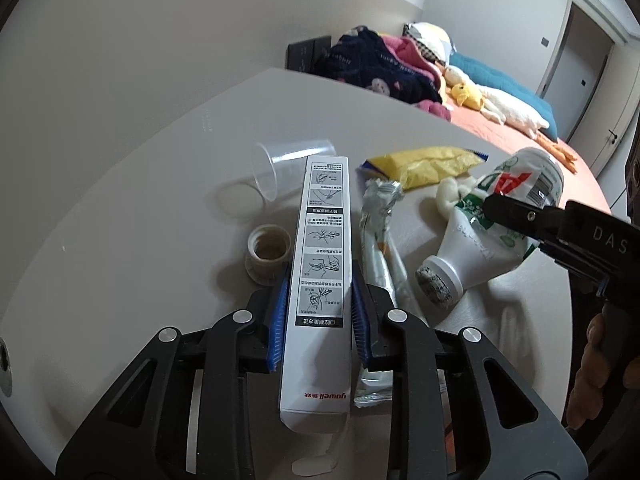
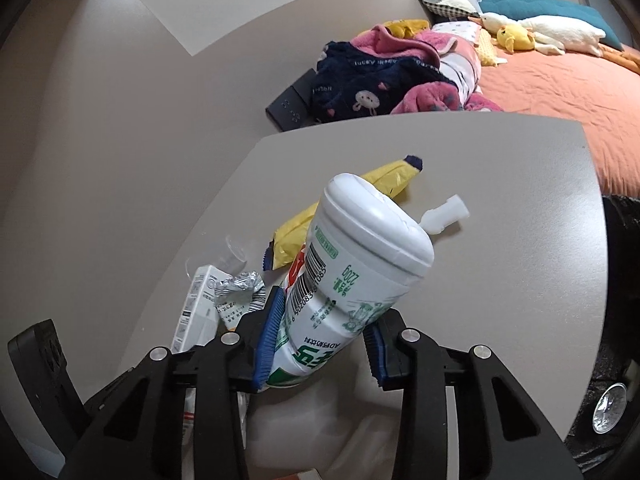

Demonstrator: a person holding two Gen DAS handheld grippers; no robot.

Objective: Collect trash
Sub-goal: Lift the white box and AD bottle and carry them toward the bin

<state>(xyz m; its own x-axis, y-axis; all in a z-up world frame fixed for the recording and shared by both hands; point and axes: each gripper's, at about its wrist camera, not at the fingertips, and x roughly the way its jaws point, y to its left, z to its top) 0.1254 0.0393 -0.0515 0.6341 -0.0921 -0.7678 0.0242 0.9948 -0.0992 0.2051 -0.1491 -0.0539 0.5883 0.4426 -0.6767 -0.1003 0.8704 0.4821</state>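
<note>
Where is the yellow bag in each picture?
Left wrist view: the yellow bag lies on the table, upper middle, behind the white drink bottle.
Right wrist view: the yellow bag is near the centre, partly hidden behind the white drink bottle, which the right gripper holds.
Shared landmark: the yellow duck toy on the bed.

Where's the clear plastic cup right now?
In the left wrist view, the clear plastic cup lies on its side on the table, just left of the white box's far end.

box: "yuwell" | bottle: "220g", barcode | right gripper: "das"
</note>
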